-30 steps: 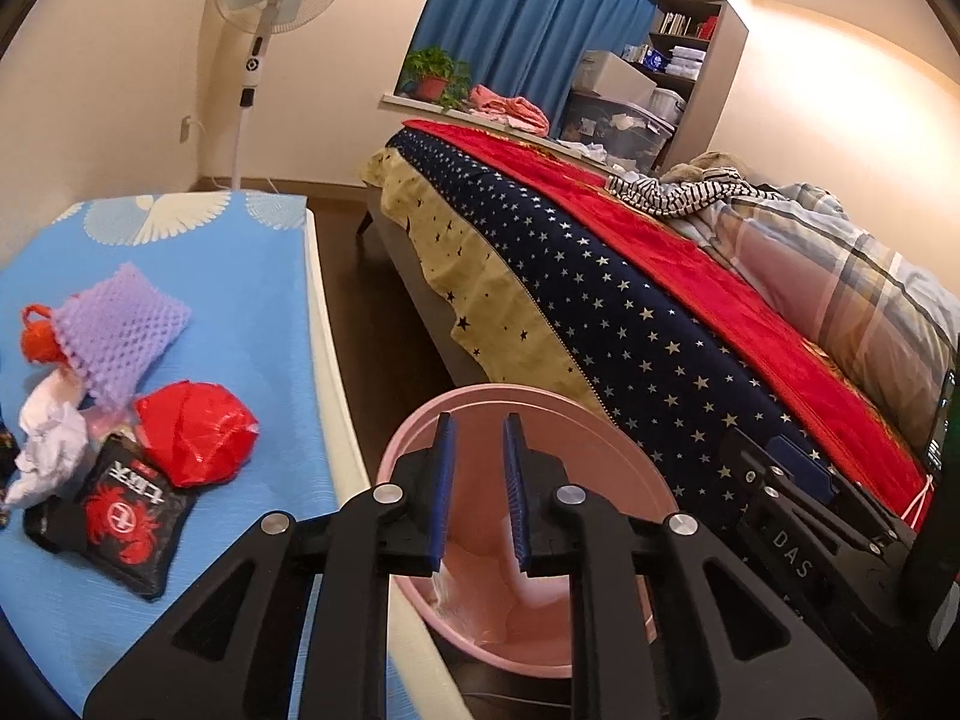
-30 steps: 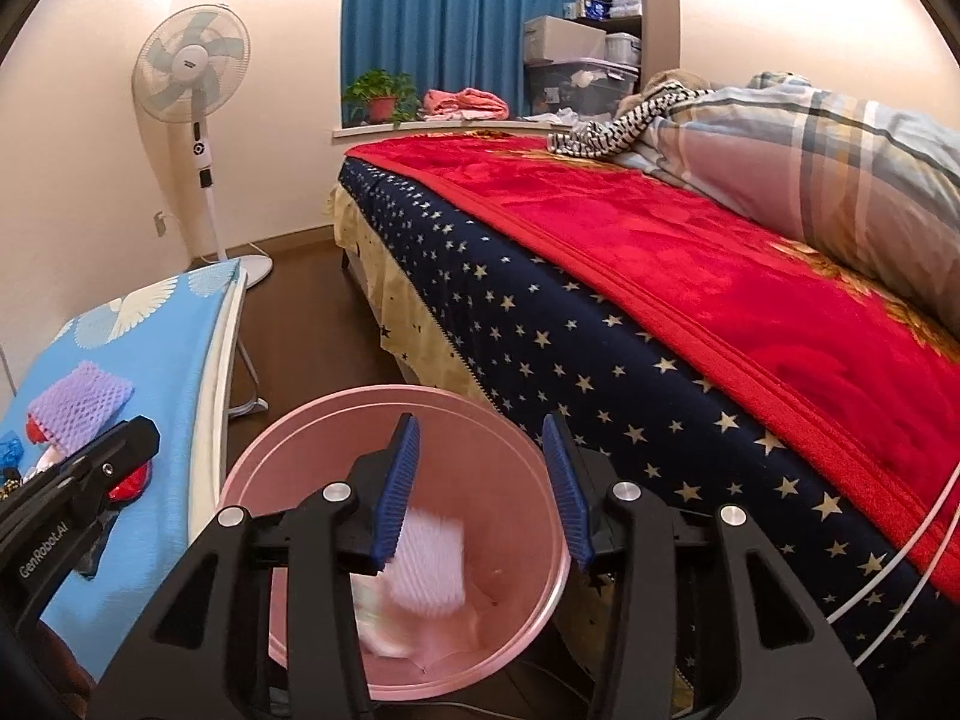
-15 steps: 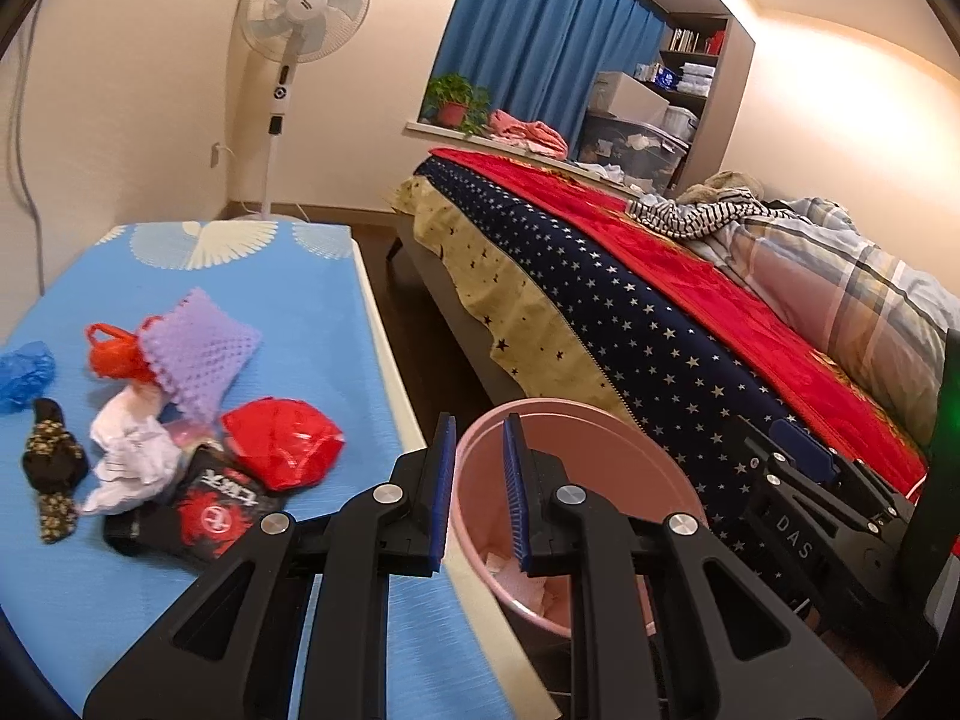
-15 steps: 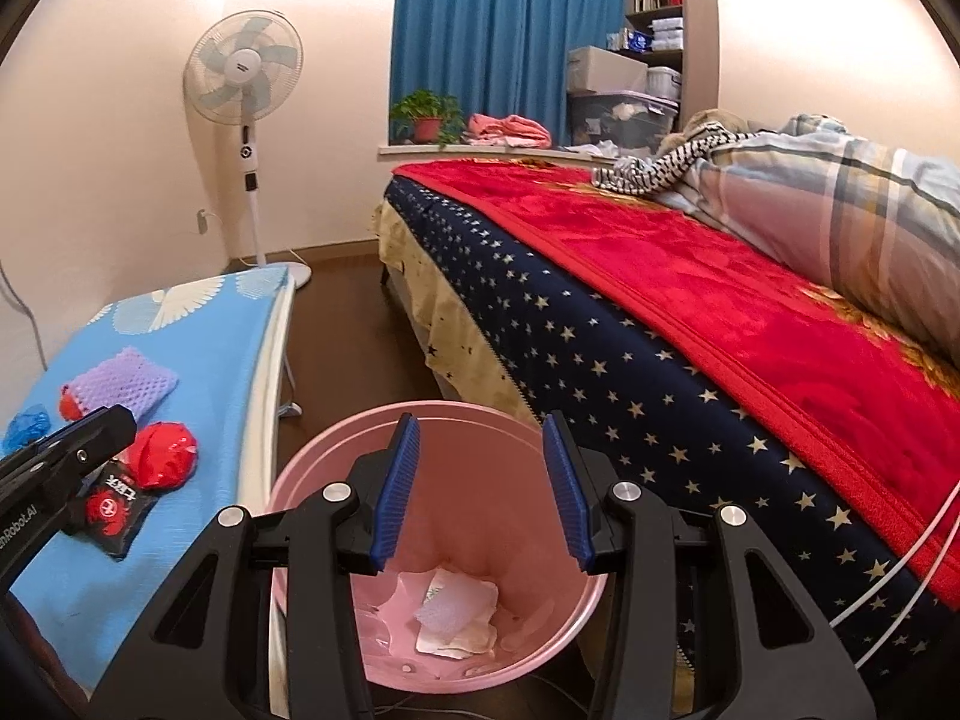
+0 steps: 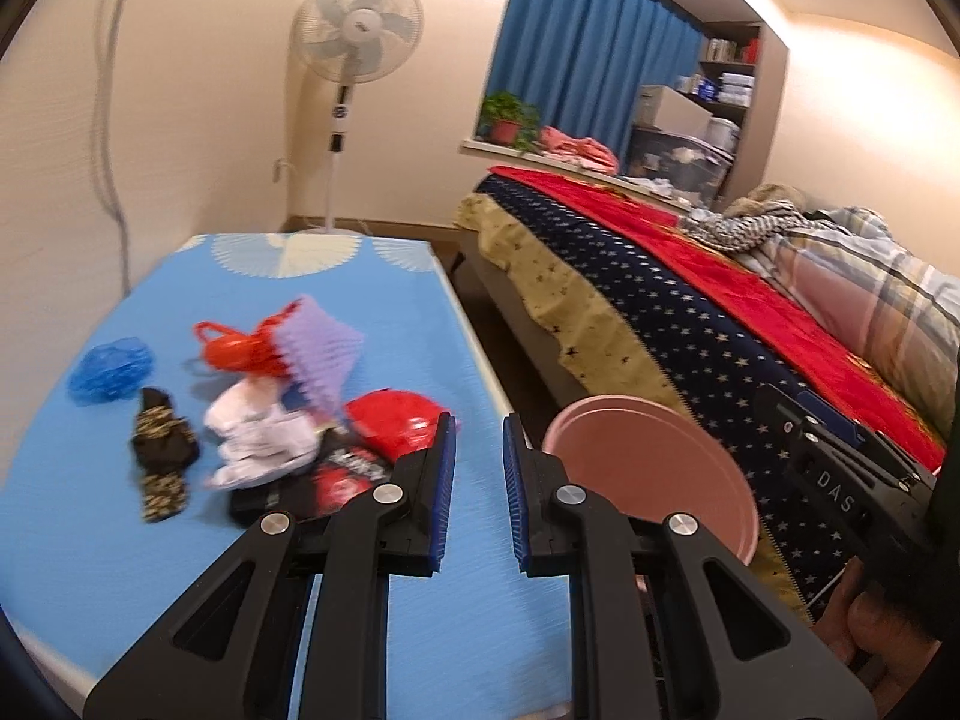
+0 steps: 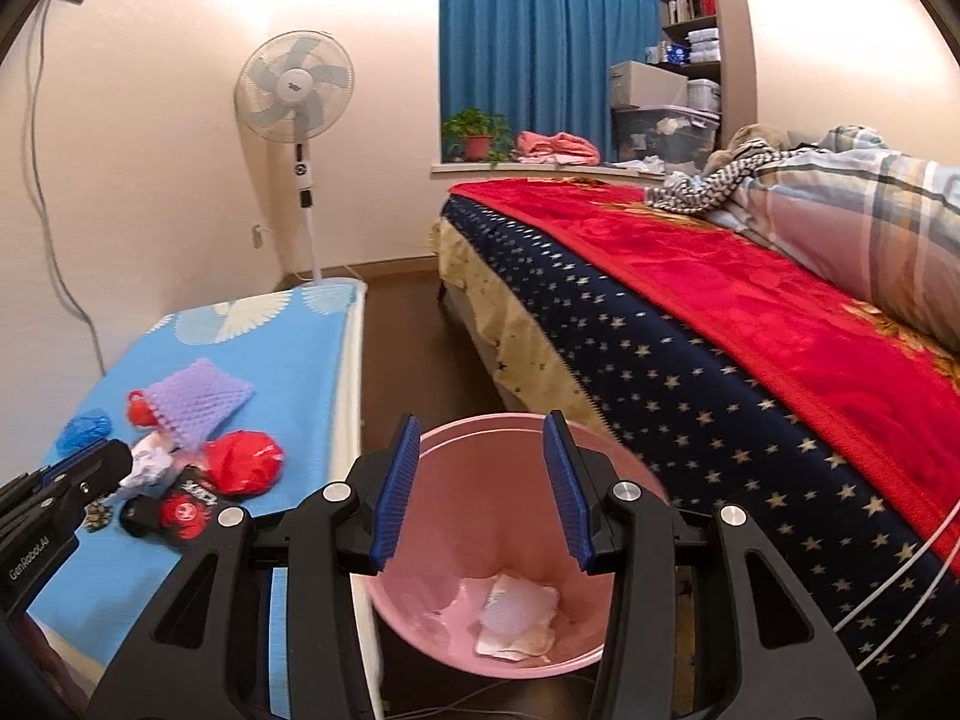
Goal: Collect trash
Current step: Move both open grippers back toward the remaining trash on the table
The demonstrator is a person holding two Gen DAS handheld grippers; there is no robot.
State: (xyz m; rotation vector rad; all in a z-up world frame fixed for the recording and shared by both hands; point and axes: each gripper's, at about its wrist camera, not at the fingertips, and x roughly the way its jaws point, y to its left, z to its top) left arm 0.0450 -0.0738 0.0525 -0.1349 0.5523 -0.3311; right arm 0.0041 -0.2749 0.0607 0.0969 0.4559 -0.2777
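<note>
Right hand-held gripper point(image 6: 483, 489) spread above bin point(image 6: 516, 657).

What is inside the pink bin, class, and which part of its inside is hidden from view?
The pink bin holds a pale crumpled wrapper lying on its bottom. The right gripper, open and empty above it, covers the edges of the inside.

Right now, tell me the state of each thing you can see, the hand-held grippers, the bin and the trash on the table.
left hand-held gripper: open, empty, over the table edge
right hand-held gripper: open, empty, above the bin
pink bin: upright, pale wrappers at the bottom
red bag: crumpled, on the table
purple foam net: on the table
black packet: lying flat
white tissue: crumpled
blue bag: bunched, apart from the pile
fan: upright
</note>
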